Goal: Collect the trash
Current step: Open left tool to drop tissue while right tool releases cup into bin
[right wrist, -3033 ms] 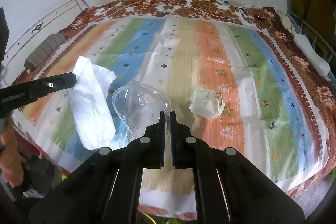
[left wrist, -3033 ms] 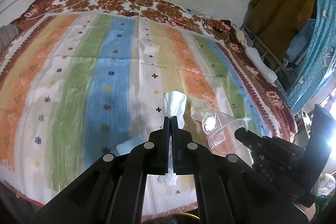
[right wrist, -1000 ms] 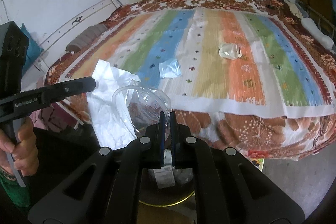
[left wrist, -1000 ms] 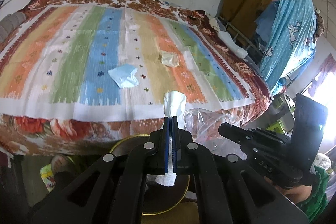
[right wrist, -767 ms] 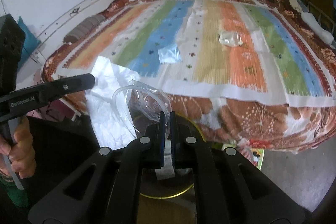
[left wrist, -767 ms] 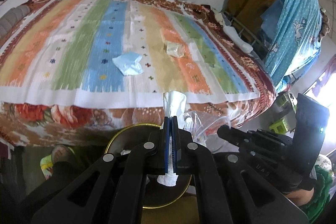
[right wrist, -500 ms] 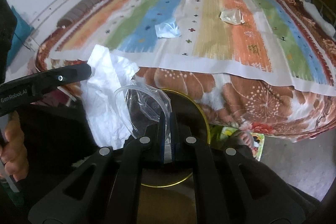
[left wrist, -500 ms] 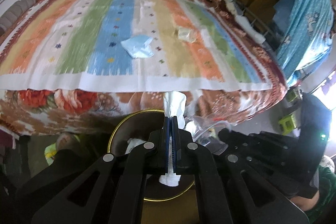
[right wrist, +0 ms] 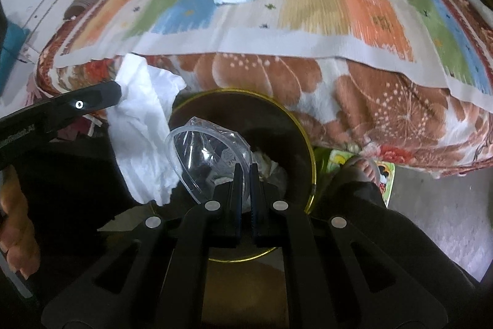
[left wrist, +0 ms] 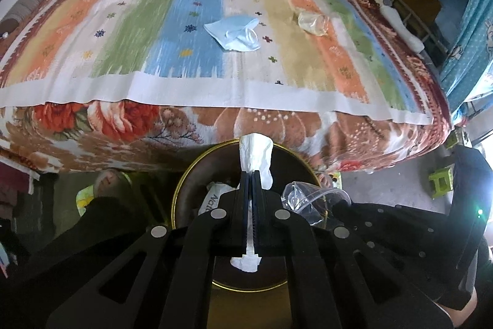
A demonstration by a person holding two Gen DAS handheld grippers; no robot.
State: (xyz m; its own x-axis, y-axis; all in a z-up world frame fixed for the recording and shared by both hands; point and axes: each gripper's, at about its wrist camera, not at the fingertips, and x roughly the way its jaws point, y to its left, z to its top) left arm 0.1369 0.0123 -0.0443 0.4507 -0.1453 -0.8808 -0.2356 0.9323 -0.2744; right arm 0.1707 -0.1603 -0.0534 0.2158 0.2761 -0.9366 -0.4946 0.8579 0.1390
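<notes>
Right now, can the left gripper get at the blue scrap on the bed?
Probably not yet. The left gripper is shut on a white tissue over the bin, so it is occupied; the blue scrap lies uncovered farther off on the bed.

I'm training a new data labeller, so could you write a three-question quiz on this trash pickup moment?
1. What does the left gripper hold?
2. True or false: the right gripper is shut on the clear plastic cup.
3. How many pieces of trash lie on the striped bedcover?

Key:
1. A white tissue, held above the gold-rimmed bin.
2. True.
3. Two: a blue wrapper and a crumpled clear wrapper.
</notes>
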